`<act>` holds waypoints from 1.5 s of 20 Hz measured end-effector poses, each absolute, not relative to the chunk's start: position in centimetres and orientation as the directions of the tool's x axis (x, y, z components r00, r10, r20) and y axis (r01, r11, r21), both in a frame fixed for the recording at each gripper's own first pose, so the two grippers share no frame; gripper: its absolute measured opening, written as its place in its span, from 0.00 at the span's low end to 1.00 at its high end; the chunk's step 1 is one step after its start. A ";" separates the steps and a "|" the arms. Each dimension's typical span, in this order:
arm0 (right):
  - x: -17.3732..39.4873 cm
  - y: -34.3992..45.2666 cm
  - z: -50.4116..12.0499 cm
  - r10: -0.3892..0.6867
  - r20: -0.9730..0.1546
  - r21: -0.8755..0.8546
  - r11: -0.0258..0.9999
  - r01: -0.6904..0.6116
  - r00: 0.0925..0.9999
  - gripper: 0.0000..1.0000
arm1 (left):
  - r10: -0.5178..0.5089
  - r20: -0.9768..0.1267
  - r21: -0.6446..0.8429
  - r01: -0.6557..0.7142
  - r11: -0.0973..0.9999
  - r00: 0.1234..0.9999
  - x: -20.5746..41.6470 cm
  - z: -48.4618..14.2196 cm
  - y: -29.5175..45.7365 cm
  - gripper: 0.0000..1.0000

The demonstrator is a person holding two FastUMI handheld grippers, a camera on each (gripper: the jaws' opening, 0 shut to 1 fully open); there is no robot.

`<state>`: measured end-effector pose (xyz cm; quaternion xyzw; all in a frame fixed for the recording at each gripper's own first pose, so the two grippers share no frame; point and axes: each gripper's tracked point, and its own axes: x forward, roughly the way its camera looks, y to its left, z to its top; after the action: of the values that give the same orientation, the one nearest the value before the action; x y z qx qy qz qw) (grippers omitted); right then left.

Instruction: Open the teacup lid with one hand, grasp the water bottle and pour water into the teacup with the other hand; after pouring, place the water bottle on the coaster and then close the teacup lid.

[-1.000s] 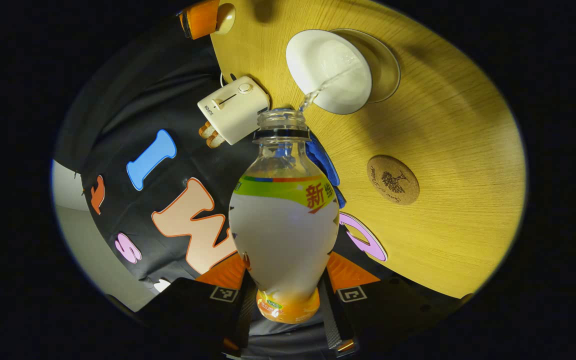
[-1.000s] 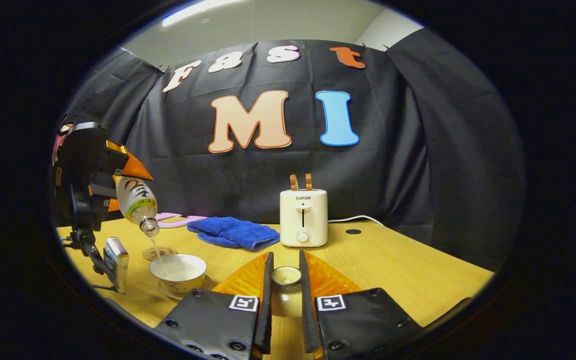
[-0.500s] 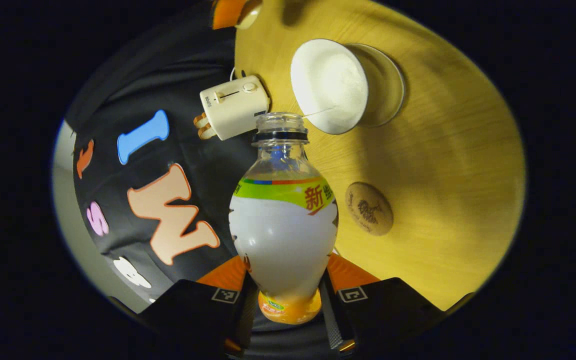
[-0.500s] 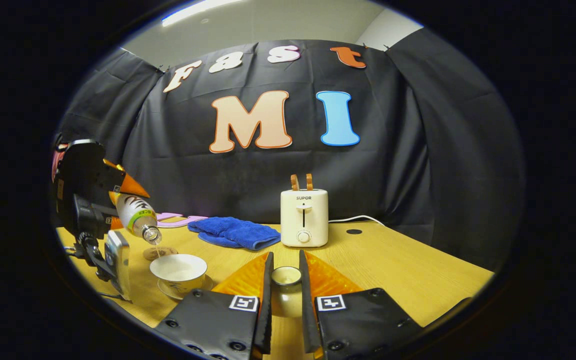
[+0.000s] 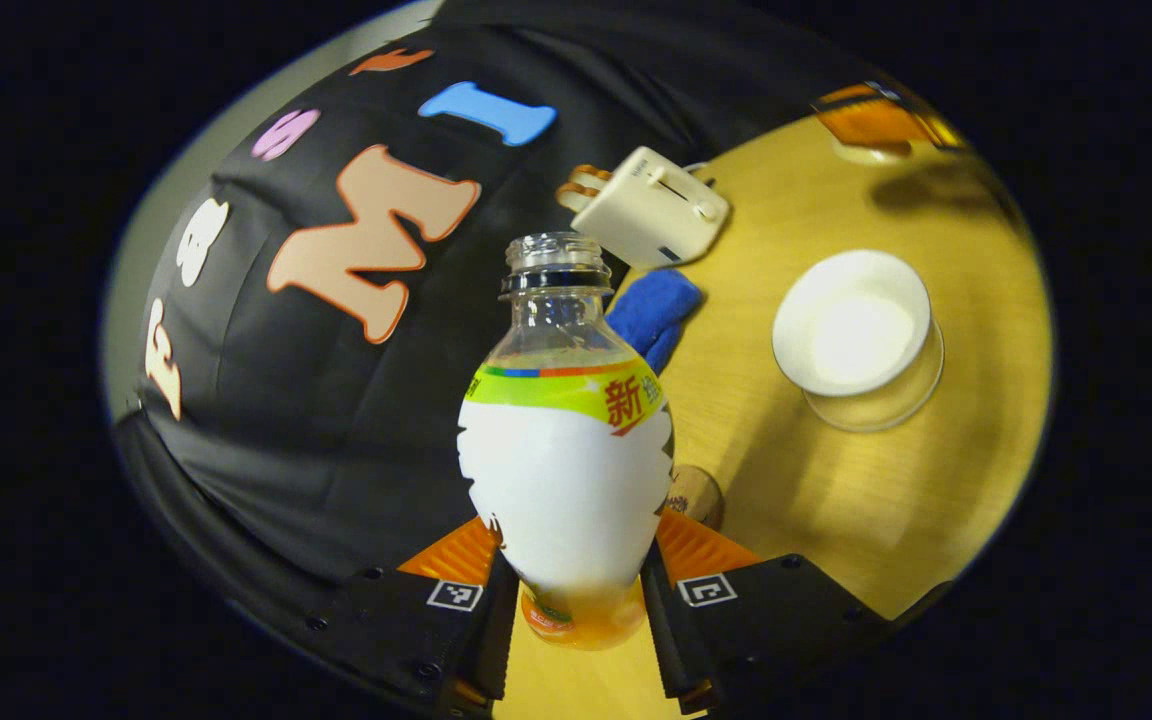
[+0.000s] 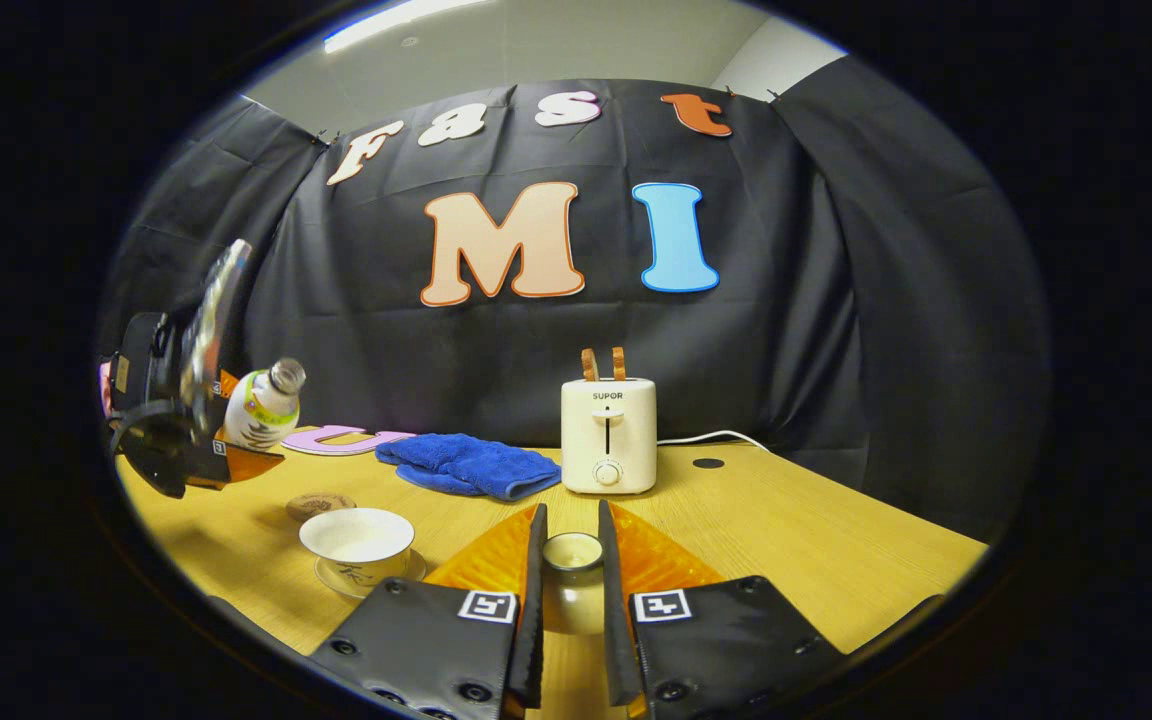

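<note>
The water bottle (image 5: 566,470) sits clamped between the two fingers of the left gripper (image 5: 576,610), which press on its lower body from both sides; its uncapped mouth points toward 12 o'clock in the left gripper view, and liquid fills only its lower part. In the right gripper view the same bottle (image 6: 261,408) hangs in the air at about 9 o'clock, tilted with its neck raised toward 1 o'clock, held by the left gripper (image 6: 226,440) above the table (image 6: 786,540). Outward from the bottle in the left gripper view, the coaster (image 5: 694,494) peeks out just beside its base at 3 o'clock, and the teacup (image 5: 851,325) stands open on its saucer (image 5: 881,405) farther off at 2 o'clock, a pale liquid inside. The right gripper (image 6: 568,600) is closed on the teacup lid (image 6: 572,552), both fingers against its sides, low over the table. From there the teacup (image 6: 356,540) is at 9 o'clock, the coaster (image 6: 320,503) just beyond it, bare. A blue towel (image 6: 466,465) and a cream toaster (image 6: 607,435) stand near the back wall at 11 and 12 o'clock.
</note>
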<state>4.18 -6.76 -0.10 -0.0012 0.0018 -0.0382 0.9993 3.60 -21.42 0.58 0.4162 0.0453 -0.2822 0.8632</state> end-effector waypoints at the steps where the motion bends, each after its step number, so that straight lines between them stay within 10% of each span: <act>1: 4.2 -6.7 -0.1 -0.076 -0.004 -0.002 0.997 0.076 0.997 0.28 | -0.466 -0.287 0.631 0.531 0.565 0.837 3.5 1.0 -21.5 0.55; 11: 4.3 -6.8 -0.1 -0.081 -0.004 -0.005 0.997 0.081 0.997 0.28 | -0.521 -0.082 -0.066 0.517 0.854 0.850 5.6 2.8 -23.0 0.56; 30: 4.3 -6.8 -0.1 -0.083 -0.004 -0.005 0.997 0.083 0.997 0.28 | -0.513 -0.177 -0.072 0.509 0.858 0.840 5.1 2.0 -22.9 0.63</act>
<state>4.26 -6.77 -0.06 -0.0023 0.0019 -0.0413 0.9991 5.09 -22.94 2.01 -0.0110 0.0953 -0.2666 0.9590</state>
